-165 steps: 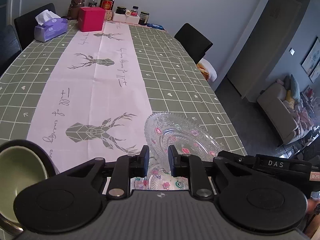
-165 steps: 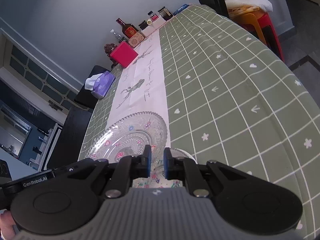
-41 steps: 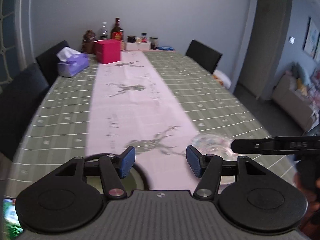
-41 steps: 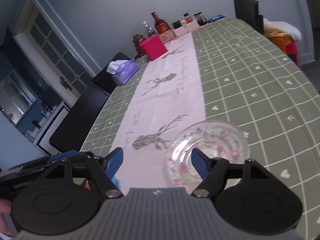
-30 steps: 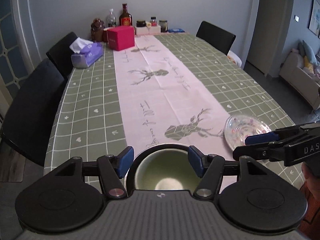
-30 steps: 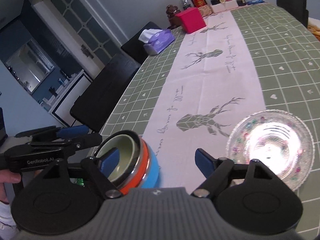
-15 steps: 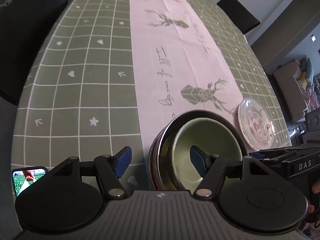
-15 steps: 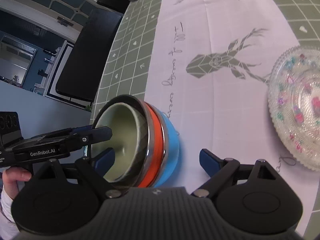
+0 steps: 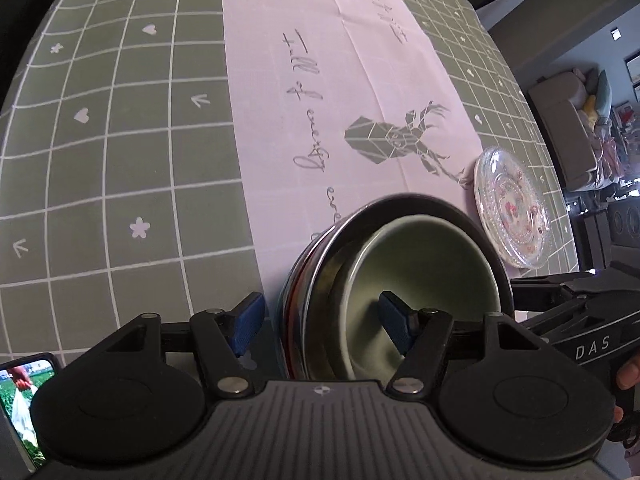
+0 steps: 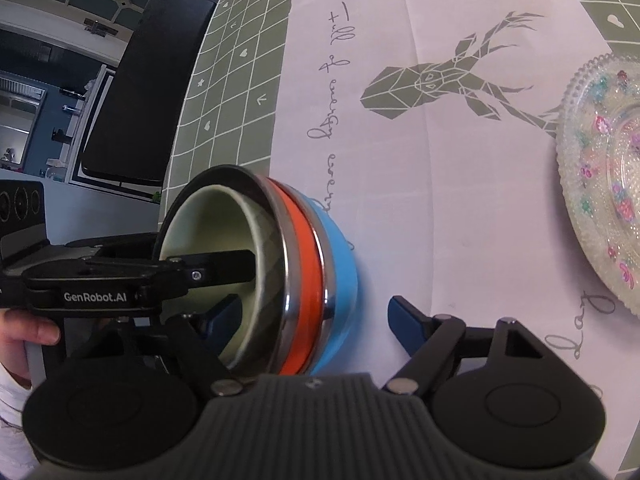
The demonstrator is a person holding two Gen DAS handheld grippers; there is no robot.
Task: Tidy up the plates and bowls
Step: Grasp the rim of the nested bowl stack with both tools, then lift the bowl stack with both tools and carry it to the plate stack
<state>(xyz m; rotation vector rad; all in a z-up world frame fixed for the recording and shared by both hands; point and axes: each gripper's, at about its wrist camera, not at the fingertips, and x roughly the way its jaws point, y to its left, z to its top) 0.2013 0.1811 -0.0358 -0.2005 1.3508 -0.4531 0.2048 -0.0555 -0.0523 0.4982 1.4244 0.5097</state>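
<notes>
A nested stack of bowls (image 9: 420, 264) stands at the table's near edge: a pale green bowl (image 10: 208, 216) inside a steel-rimmed one, then orange and blue shells. My left gripper (image 9: 320, 324) is open astride the stack's left wall, one pad outside and one inside the green bowl, neither pressing. My right gripper (image 10: 316, 324) straddles the right wall; its jaws are closing, and the outer pad is still apart from the blue shell. A flowered glass plate (image 10: 600, 180) lies flat to the right, also in the left wrist view (image 9: 512, 208).
A phone (image 9: 24, 400) with a lit screen lies at the table's near left corner. A black chair (image 10: 148, 80) stands along the left side. The pink deer runner (image 9: 320, 100) runs down the green checked tablecloth (image 9: 120, 140). A sofa (image 9: 576, 120) is off right.
Both grippers let go of the glass plate, opened, then swung left and sank, tilting down over the bowl stack. The plate now lies flat on the table.
</notes>
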